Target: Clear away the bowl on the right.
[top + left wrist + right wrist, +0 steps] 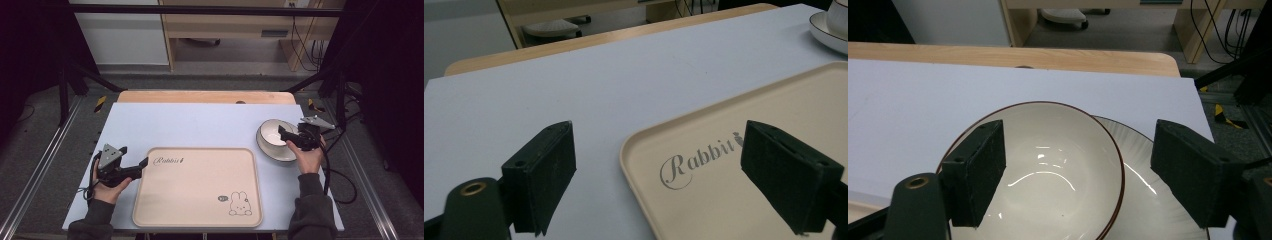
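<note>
So the right gripper (286,136) was hanging over the bowl (272,134) at the right side of the table (200,125), jaws spread wide with nothing pinched between them. The bowl sat nested on a plate (280,155), pushed toward the plate's far-left side, and my guess is the jaws were held that wide so one could drop inside the bowl's rim and the other outside it. The left gripper (145,162) was parked at the tray's (200,187) near-left corner, also gaping wide and gripping nothing, with the corner of the tray sitting between its jaws; looked to me like it was just waiting there, or ready to steady the tray if the bowl was headed onto it. The tray was empty apart from its printed rabbit and script lettering. The high view gave the whole layout, how well apart bowl and tray were, and both hands coming in from the bottom. The right gripper view was the one that showed the bowl's (1048,170) thin dark rim line, the glossy empty inside, and the ribbed plate (1158,210) peeking out on the right. The left gripper view showed the tray's (724,200) raised lip up close, with the plate's edge (824,35) way off in the top corner.
</note>
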